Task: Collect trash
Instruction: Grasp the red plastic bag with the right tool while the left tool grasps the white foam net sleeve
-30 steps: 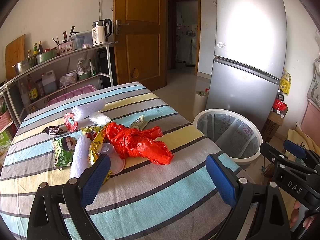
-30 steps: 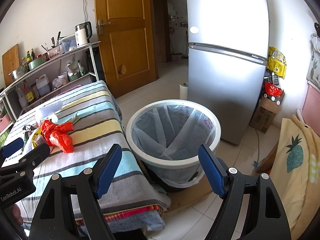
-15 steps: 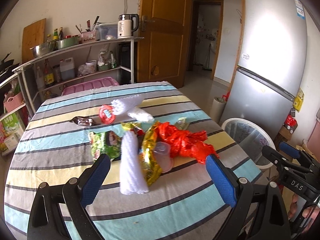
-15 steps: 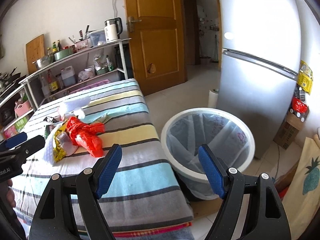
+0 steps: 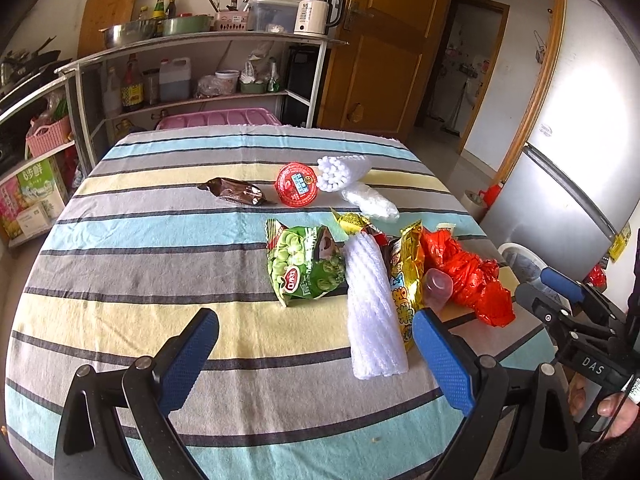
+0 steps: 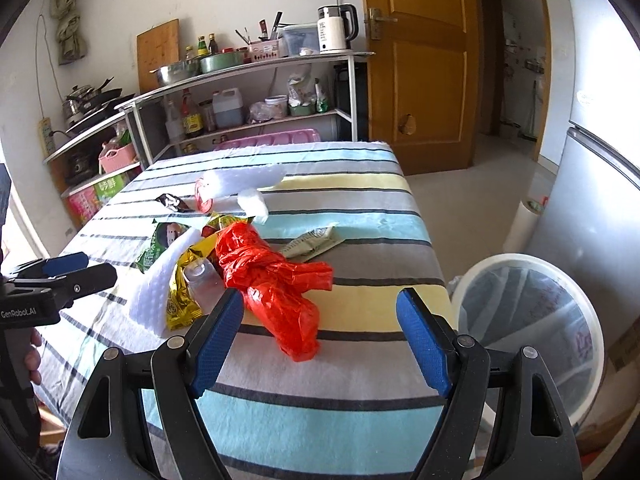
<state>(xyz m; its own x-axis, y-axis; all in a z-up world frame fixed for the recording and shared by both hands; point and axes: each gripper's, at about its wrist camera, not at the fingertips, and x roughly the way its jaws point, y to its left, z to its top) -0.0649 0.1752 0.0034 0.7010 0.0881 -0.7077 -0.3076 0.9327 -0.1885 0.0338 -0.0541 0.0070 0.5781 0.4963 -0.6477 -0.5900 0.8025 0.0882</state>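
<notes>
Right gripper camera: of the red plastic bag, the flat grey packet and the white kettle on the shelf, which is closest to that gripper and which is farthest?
From the right gripper:
1. Red plastic bag, on the striped table just ahead of the fingers, toward the left one.
2. Flat grey packet, mid-table, just beyond the bag.
3. White kettle, on the top shelf against the back wall, beside the door.

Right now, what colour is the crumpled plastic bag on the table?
Red-orange; the plastic bag shows best in the right wrist view.
</notes>
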